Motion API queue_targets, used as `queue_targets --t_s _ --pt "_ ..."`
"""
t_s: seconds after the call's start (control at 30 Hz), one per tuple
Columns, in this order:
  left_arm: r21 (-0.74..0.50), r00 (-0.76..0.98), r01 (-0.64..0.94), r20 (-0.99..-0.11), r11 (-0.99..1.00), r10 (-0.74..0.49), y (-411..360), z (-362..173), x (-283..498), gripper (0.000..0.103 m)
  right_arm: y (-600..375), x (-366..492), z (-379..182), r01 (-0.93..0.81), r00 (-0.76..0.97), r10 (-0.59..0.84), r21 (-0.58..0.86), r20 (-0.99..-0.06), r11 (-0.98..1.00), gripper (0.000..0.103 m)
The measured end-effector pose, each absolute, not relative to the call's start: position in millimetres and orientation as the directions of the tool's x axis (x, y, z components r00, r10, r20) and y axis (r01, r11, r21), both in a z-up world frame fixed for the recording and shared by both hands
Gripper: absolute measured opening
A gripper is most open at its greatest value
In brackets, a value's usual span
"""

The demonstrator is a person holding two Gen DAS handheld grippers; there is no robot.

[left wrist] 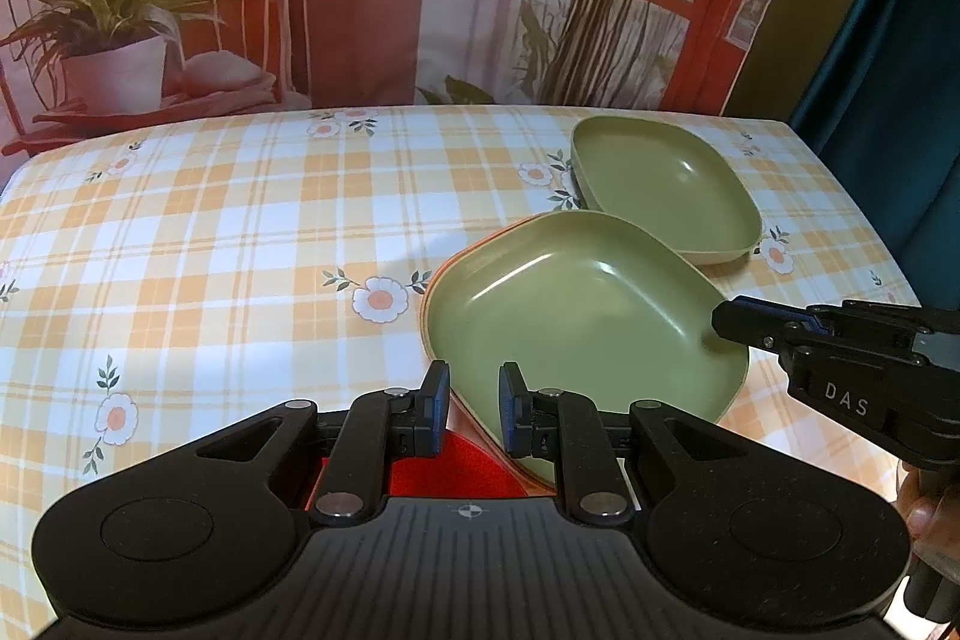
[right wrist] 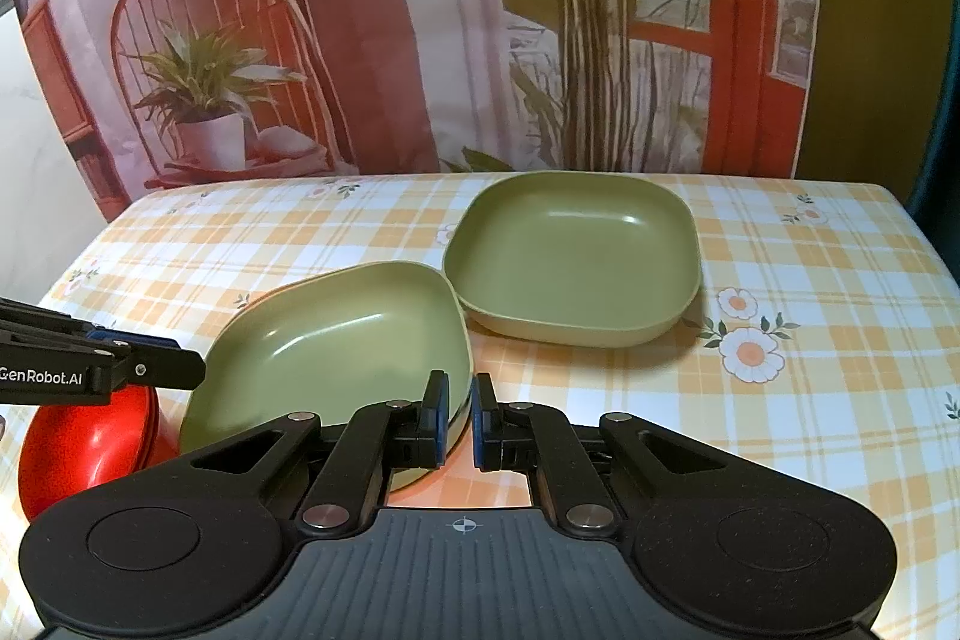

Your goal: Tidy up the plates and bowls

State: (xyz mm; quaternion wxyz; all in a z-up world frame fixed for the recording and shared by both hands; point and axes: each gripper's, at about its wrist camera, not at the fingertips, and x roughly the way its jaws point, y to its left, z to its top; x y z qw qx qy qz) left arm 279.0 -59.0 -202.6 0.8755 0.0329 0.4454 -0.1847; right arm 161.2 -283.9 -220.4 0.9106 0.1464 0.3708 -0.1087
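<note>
Left gripper (left wrist: 474,409): jaws apart, straddling the near rim of the tilted green square plastic plate (left wrist: 582,316) at 6 o'clock.

That plate leans on a red glossy plastic bowl (right wrist: 84,439) at 8 o'clock in the right wrist view.

Right gripper (right wrist: 459,421): jaws clamped on the plate's right rim.

Second green square plate (right wrist: 576,256) sits flat at 1 o'clock, touching the first.

Judgement: keep grip firm, lift level, and nest squarely.

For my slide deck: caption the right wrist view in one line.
Right gripper pinches the rim of the near green plate resting over a red bowl, beside a second green plate.
</note>
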Motion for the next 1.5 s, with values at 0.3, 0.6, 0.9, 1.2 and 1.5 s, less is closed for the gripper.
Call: queue_targets --t_s 0.3,0.6,0.9,1.2,1.5 --pt "-0.111 0.535 0.352 -0.791 0.929 -0.297 -60 -203 278 0.019 -278 160 -224 0.314 0.705 -0.119 0.158 -0.699 0.936 0.008" --pt "-0.125 0.538 0.348 -0.785 0.929 -0.307 -60 -203 278 0.019 -274 160 -230 0.326 0.693 -0.132 0.145 -0.709 0.934 0.008" --pt "-0.124 0.546 0.342 -0.781 0.932 -0.304 -59 -200 276 0.019 -278 158 -222 0.323 0.703 -0.128 0.153 -0.699 0.934 0.009" --pt "-0.119 0.558 0.357 -0.769 0.927 -0.313 -65 -191 274 0.019 -295 153 -212 0.326 0.713 -0.145 0.141 -0.686 0.935 0.012" --pt "-0.125 0.567 0.385 -0.749 0.914 -0.342 -80 -180 279 0.019 -330 150 -202 0.357 0.711 -0.191 0.114 -0.676 0.927 0.012"
